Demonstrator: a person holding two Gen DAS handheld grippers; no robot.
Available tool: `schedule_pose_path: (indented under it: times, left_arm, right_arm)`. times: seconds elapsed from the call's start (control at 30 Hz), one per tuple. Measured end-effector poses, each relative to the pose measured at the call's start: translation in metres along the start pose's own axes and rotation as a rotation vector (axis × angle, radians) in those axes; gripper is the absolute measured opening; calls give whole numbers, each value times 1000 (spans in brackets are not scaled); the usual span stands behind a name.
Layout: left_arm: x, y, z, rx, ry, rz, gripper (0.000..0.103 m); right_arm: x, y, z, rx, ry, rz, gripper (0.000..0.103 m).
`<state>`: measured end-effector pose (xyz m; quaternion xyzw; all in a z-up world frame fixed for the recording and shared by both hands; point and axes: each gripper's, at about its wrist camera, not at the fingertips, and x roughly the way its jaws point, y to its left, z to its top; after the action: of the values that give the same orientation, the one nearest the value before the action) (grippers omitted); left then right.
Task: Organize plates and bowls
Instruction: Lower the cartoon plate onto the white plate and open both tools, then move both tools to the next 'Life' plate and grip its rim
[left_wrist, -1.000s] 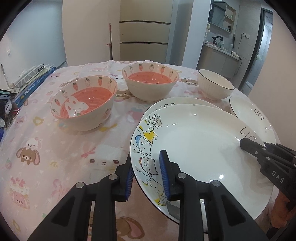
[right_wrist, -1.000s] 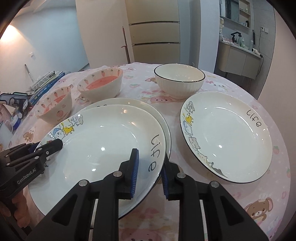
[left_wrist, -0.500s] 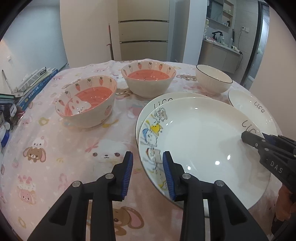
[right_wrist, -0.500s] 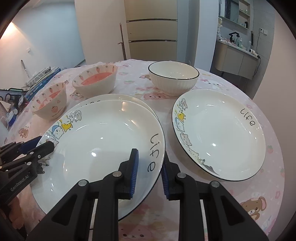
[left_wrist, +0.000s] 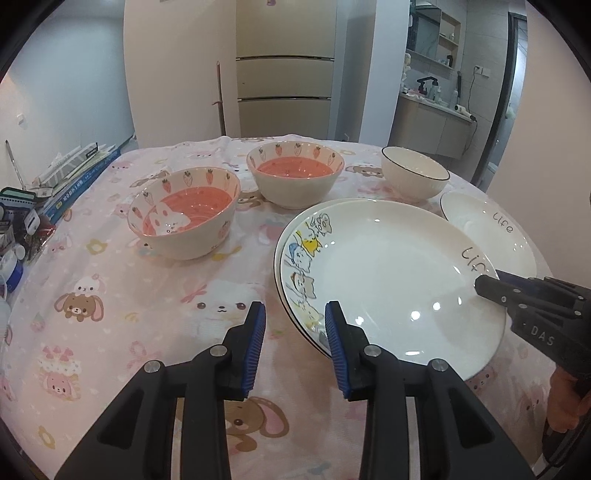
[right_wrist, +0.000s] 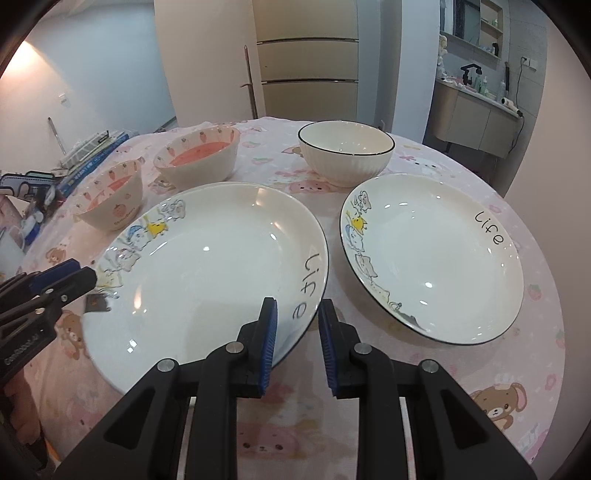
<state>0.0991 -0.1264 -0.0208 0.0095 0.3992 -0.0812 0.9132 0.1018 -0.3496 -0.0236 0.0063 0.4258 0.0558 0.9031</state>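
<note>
Beside the stacked plates (left_wrist: 391, 273), the left gripper (left_wrist: 295, 347) stands released, its jaws clear of the rim, with two strawberry bowls (left_wrist: 184, 214) beyond the stack. Over the stack's near rim in the right wrist view, the right gripper (right_wrist: 297, 343) grasps the top plate (right_wrist: 207, 273) beside the word "Life"; another plate (right_wrist: 432, 258) lies right of the stack, a white bowl (right_wrist: 345, 153) behind it.

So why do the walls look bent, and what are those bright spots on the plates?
Left wrist view: the fisheye lens bows the fridge and darkens the corners; ceiling-light glints dot the top plate. Right wrist view: same curving, with glare specks on both that plate and the lone plate, and a warm glow on the left wall.
</note>
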Motion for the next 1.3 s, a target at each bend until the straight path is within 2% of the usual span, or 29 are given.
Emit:
schedule_pose_path:
  times: [0.2, 0.33, 0.37, 0.43, 0.53, 0.63, 0.7, 0.73, 0.77, 0.8, 0.87, 0.9, 0.93, 1.03, 1.13, 1.3]
  left_arm:
    - [-1, 2, -2, -14, 8, -21, 36]
    - [-8, 4, -2, -23, -18, -27, 38]
    - [-11, 5, -2, -21, -33, -22, 49]
    - [-18, 4, -2, -10, -73, -14, 65]
    - [-25, -1, 1, 17, -97, 14, 67]
    - [-32, -4, 4, 20, -116, -6, 68]
    - [-40, -8, 6, 24, -146, -20, 75]
    - [-44, -10, 7, 28, -165, -18, 84]
    - [-51, -13, 9, 37, -197, -10, 89]
    - [-57, -17, 10, 48, -233, 2, 89]
    - [-67, -24, 12, 71, -285, 17, 90]
    - [-70, -28, 14, 82, -299, 10, 90]
    - [-73, -31, 16, 91, -306, -6, 90]
    - [-79, -40, 25, 97, -317, -61, 90]
    - [-82, -53, 36, 97, -371, -100, 90]
    - [-81, -86, 54, 179, -445, -121, 90]
  right_arm:
    - [-5, -3, -4, 12, -6, -8, 22]
    - [-10, -10, -6, 41, -18, -5, 22]
    - [-14, -10, -6, 39, -31, -7, 22]
    - [-22, -11, -7, 34, -58, -11, 22]
    - [-36, -11, -6, 28, -95, -10, 22]
    - [-49, -12, -5, 31, -138, -10, 22]
    - [-59, -15, -4, 33, -174, -15, 22]
    - [-65, -16, -4, 34, -198, -21, 22]
    - [-71, -17, -4, 35, -224, -32, 22]
    - [-78, -19, -4, 37, -250, -44, 22]
    - [-90, -23, -4, 39, -297, -64, 31]
    - [-96, -26, -4, 44, -321, -68, 44]
    - [-102, -30, -5, 49, -347, -73, 52]
    - [-119, -41, -5, 56, -418, -123, 52]
    - [-132, -55, -1, 68, -451, -151, 53]
    - [-147, -84, 6, 109, -493, -184, 52]
